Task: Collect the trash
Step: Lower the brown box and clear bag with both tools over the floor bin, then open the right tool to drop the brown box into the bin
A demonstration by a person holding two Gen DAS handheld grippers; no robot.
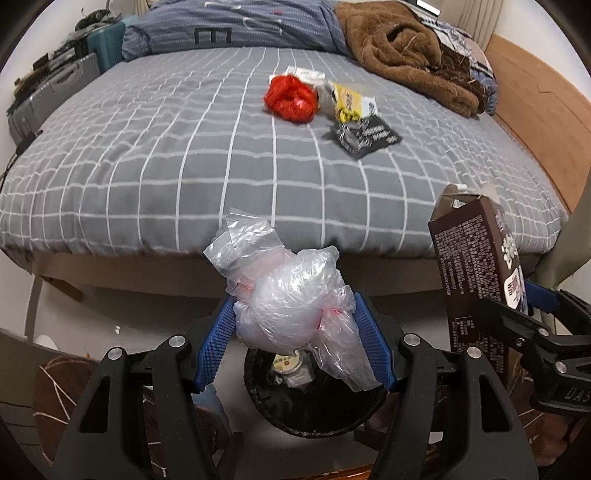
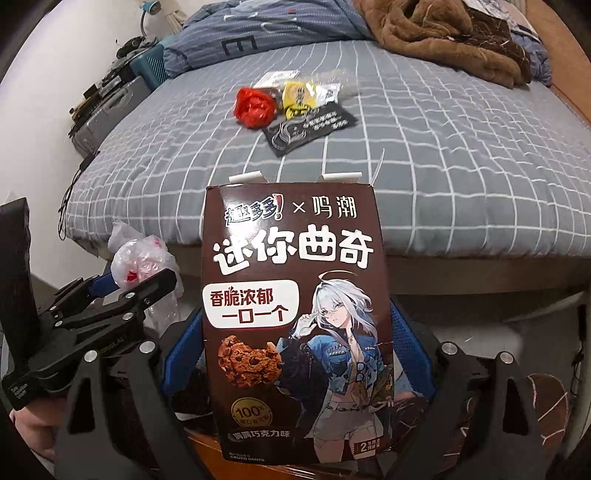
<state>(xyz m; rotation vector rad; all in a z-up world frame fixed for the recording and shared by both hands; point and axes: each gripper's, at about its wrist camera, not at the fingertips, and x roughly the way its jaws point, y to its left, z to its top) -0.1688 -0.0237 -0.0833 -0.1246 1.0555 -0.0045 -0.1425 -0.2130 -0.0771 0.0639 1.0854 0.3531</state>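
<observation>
Left wrist view: left gripper (image 1: 295, 332) clamped on a crumpled clear bag (image 1: 291, 306), blue pads (image 1: 218, 339) pressing both sides, jaws partly apart around the bulk. Bag hanging directly over a black-lined bin (image 1: 314, 410) on the floor, a white cup (image 1: 288, 369) and other scraps visible inside. Just right, right gripper (image 1: 532, 310) seen side-on, gripping a brown box (image 1: 476, 266) held upright, top flaps open. Beyond, grey checked bed (image 1: 147, 166) with leftover trash well apart from the grippers: red bag (image 1: 291, 98), yellow packet (image 1: 349, 101) touching it, black wrapper (image 1: 364, 136) just in front of the packet, a white wrapper (image 1: 304, 74) behind the red bag. Brown blanket (image 1: 410, 51) heaped at the far right, blue duvet (image 1: 236, 29) at the head, suitcases (image 1: 62, 85) along the left wall. Right wrist view: right gripper (image 2: 295, 354) mostly hidden behind the box (image 2: 295, 325), blue pads (image 2: 177, 362) showing at either edge, jaws spread wide against the box sides; box front printed with a cookie and a white-haired cartoon figure, filling the middle. Left gripper (image 2: 122, 284) at lower left with the clear bag (image 2: 140, 262) pinched at its tip, part of a hand (image 2: 33, 432) behind it. Same pile on the bed (image 2: 443, 147): red bag (image 2: 255, 105), yellow packet (image 2: 297, 96), black wrapper (image 2: 314, 127).
</observation>
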